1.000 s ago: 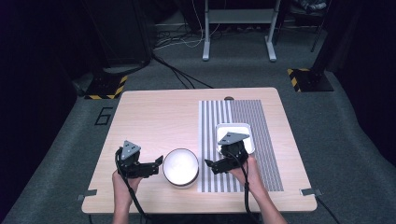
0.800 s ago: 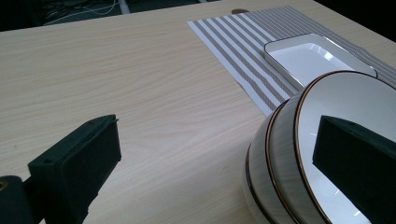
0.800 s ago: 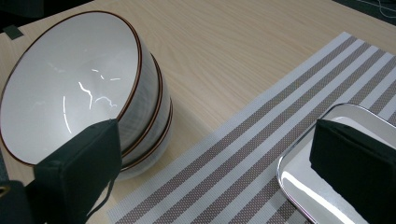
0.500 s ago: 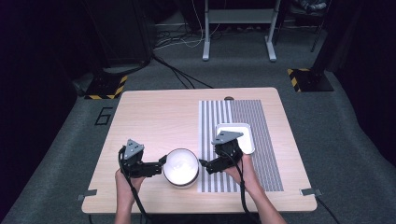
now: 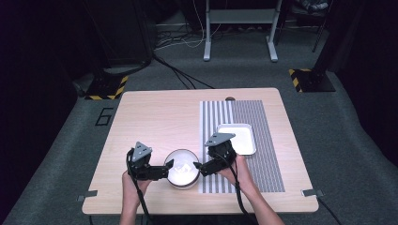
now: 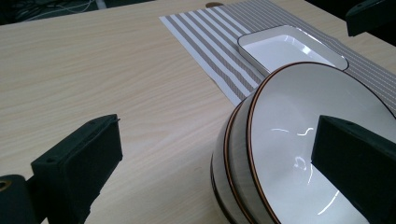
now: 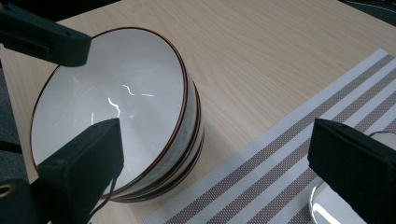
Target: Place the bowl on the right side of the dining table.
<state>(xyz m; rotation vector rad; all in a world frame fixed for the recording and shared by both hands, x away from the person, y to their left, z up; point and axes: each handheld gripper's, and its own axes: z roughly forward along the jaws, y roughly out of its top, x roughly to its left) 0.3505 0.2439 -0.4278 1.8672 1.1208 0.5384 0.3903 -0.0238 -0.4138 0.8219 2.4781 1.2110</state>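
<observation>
step: both tongs closing in on the stack of bowls [image 5: 182, 168] at the table's [image 5: 155, 117] near edge | left tongs [image 5: 165, 168] wide open, empty, 1 jaw over the rim | right tongs [image 5: 199, 167] wide open, empty, straddling the opposite rim | advice: seat each rim deep and level before pinching; tray [image 5: 237, 138] just beside.

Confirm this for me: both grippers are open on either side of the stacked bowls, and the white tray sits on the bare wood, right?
Not quite. The white tray sits on the striped mat, not bare wood, as the high view shows. The left gripper and right gripper are open either side of the stacked bowls.
</observation>
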